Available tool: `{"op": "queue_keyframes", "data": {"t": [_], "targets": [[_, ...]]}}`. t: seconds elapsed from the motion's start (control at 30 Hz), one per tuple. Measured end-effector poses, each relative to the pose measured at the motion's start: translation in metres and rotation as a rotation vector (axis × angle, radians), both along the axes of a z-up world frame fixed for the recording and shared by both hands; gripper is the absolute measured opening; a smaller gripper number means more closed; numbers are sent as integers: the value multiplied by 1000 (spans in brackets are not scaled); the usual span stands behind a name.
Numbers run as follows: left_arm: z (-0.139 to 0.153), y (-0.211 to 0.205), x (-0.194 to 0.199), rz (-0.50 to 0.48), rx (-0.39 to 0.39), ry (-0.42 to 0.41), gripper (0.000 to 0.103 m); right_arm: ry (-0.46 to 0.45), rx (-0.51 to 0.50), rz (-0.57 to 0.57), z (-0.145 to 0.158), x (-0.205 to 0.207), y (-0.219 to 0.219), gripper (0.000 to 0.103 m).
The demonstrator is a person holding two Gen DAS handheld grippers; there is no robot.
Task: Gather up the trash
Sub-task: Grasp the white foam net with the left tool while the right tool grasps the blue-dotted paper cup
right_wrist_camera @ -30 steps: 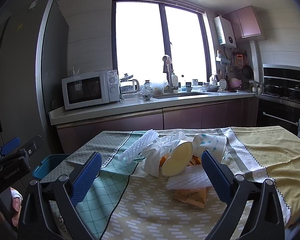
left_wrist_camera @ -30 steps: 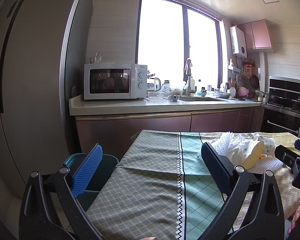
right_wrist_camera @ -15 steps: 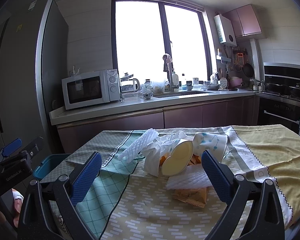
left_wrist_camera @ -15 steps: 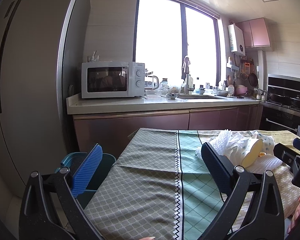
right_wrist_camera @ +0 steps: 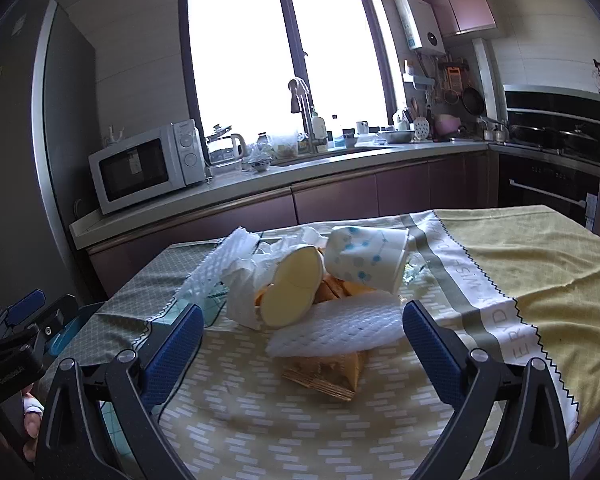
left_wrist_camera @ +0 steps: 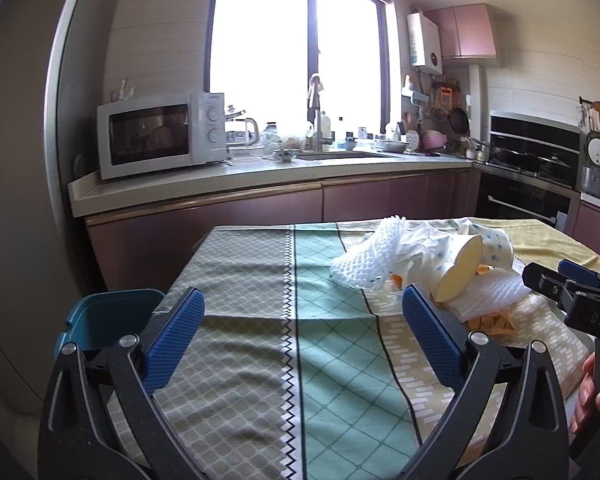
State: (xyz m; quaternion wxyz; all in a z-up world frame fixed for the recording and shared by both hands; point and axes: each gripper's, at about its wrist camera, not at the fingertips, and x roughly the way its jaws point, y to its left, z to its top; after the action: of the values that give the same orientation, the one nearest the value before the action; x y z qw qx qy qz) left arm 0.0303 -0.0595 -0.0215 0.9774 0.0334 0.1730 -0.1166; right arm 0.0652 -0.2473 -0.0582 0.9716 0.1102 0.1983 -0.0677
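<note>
Both tools hang above a cloth-covered bench (right_wrist_camera: 540, 264) in a kitchen, each with its blue pads spread wide and nothing between them. The left tool (left_wrist_camera: 300, 340) is over the grey and green part of the cloth, away from the trash, which lies ahead and to its right. The right tool (right_wrist_camera: 302, 340) faces the trash pile directly, its pads either side of the nearest pieces but not touching them. The pile sits near the middle of the bench: a cup (right_wrist_camera: 296, 294) lying on its side with its yellow inside facing the camera, a white cup with blue dots (right_wrist_camera: 366, 258) tipped over just behind it, crumpled white plastic (right_wrist_camera: 252, 268) around them, a strip of white foam netting (right_wrist_camera: 340, 330) in front, another piece of netting (right_wrist_camera: 216, 268) on the left, and a yellow wrapper (right_wrist_camera: 328, 372) under the front strip. A teal bin (left_wrist_camera: 108, 318) stands beside the bench's left edge, below the cloth. Behind, a microwave (right_wrist_camera: 148, 166) sits on the kitchen worktop next to a fridge (left_wrist_camera: 16, 200).
</note>
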Motion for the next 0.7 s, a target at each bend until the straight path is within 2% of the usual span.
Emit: {"op": "queue_keyframes", "data": {"t": [0.13, 0.23, 0.3, 0.47, 0.67, 0.7], "targets": [[-5, -23, 16, -48, 29, 23, 97, 34, 54, -13, -8, 5, -24, 97], [-7, -41, 34, -66, 52, 35, 97, 35, 40, 21, -6, 12, -25, 96], [-8, -50, 47, -77, 69, 45, 97, 34, 24, 58, -2, 17, -22, 90], [-15, -73, 86, -96, 120, 82, 94, 63, 30, 139, -1, 45, -16, 68], [-21, -92, 126, -156, 157, 134, 85, 137, 65, 173, -14, 82, -14, 50], [-23, -94, 132, -161, 159, 149, 80, 145, 76, 173, -16, 87, -15, 48]]}}
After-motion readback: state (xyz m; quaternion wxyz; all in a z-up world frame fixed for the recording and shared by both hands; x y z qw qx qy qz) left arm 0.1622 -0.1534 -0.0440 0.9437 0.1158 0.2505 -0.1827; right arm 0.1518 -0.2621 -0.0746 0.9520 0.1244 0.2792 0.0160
